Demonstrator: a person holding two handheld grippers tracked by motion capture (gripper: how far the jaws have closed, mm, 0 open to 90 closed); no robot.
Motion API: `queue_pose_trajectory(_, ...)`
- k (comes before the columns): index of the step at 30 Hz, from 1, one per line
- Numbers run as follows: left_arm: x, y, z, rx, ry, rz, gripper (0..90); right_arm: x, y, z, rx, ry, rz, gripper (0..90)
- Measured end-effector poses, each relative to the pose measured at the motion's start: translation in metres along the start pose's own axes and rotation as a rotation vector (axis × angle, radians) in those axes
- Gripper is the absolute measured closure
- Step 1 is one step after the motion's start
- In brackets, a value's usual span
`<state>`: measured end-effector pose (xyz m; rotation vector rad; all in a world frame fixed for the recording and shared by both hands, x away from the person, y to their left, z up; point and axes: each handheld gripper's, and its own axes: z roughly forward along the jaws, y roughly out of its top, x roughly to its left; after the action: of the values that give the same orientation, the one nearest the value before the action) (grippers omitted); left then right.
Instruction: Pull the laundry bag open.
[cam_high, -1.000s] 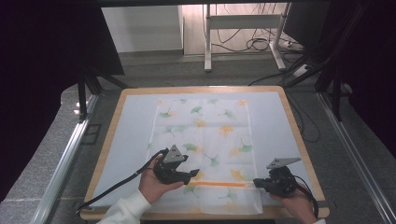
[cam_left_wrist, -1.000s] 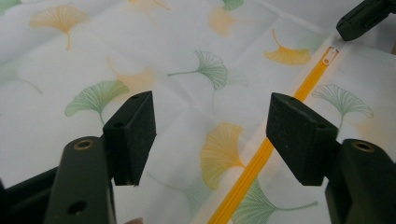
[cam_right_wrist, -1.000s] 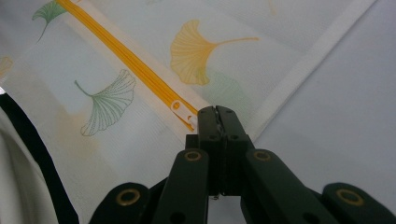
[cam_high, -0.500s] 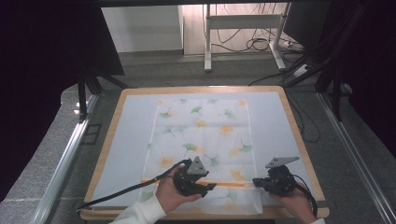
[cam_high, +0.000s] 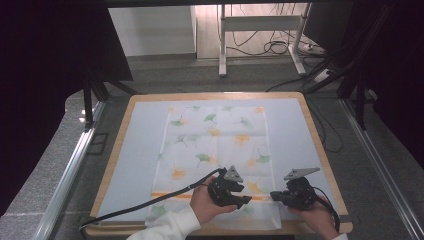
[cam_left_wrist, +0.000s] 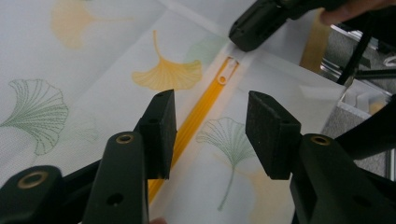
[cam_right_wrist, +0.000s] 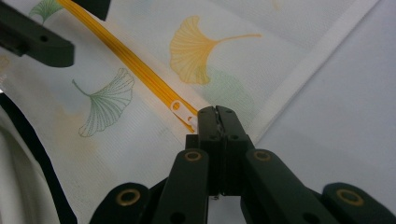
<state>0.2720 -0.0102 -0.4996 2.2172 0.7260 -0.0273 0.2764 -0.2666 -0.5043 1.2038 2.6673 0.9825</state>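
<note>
Worktop (cam_high: 125, 150): pale mat in a wooden frame. White cloth cover (cam_high: 215, 145) with a ginkgo-leaf print lies flat across the middle, an orange zipper (cam_high: 200, 196) running along its near end.

Left gripper (cam_high: 235, 195), over the near middle of the cover: fingers (cam_left_wrist: 161, 130) half apart and just been closing; zipper line passes between them, pads not touching the cloth.

White zipper pull (cam_right_wrist: 180, 108) sits at the right end of the zipper.

Right gripper (cam_high: 277, 196), near the cover's right edge: fingers (cam_right_wrist: 217, 123) pressed together, pinching the fabric just beside the zipper pull.
</note>
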Motion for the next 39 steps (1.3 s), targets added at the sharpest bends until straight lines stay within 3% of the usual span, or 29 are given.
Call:
queue_pose_trajectory(4, 0.0, 0.001, 0.002, -0.006, 0.0, -0.006, 55.1, 0.0, 0.0, 0.001, -0.001, -0.005, 0.002, 89.1)
queue_pose_trajectory(5, -0.006, 0.004, 0.004, 0.027, 0.044, 0.058, 54.0, 0.0, 0.001, 0.001, 0.003, -0.006, 0.003, 89.1)
queue_pose_trajectory(9, -0.019, 0.01, 0.008, 0.029, 0.028, 0.093, 54.5, -0.001, 0.001, 0.002, 0.002, -0.005, 0.006, 89.2)
queue_pose_trajectory(12, -0.018, 0.013, 0.014, 0.031, 0.001, 0.058, 56.8, -0.001, 0.0, 0.002, 0.003, -0.003, 0.008, 89.2)
queue_pose_trajectory(14, -0.017, 0.015, 0.02, 0.059, 0.017, 0.061, 57.8, -0.002, 0.0, 0.002, -0.001, 0.002, 0.012, 89.2)
queue_pose_trajectory(15, -0.018, 0.016, 0.025, 0.068, -0.005, 0.049, 58.0, -0.003, 0.0, 0.002, -0.001, 0.008, 0.014, 89.2)
queue_pose_trajectory(18, -0.019, 0.019, 0.029, 0.062, -0.021, 0.037, 60.5, -0.004, 0.0, 0.002, 0.001, 0.014, 0.021, 89.2)
queue_pose_trajectory(21, -0.009, 0.021, 0.035, 0.076, -0.024, -0.005, 61.9, -0.005, -0.001, 0.001, -0.002, 0.009, 0.021, 89.2)
queue_pose_trajectory(37, -0.004, 0.019, 0.052, 0.078, -0.083, -0.081, 66.1, -0.006, -0.002, 0.003, -0.004, 0.007, 0.037, 89.3)
queue_pose_trajectory(38, -0.004, 0.019, 0.052, 0.078, -0.083, -0.081, 66.2, -0.006, -0.002, 0.003, -0.004, 0.006, 0.037, 89.3)
queue_pose_trajectory(39, -0.008, 0.022, 0.054, 0.091, -0.063, -0.039, 65.7, -0.007, -0.002, 0.003, -0.002, 0.007, 0.038, 89.3)
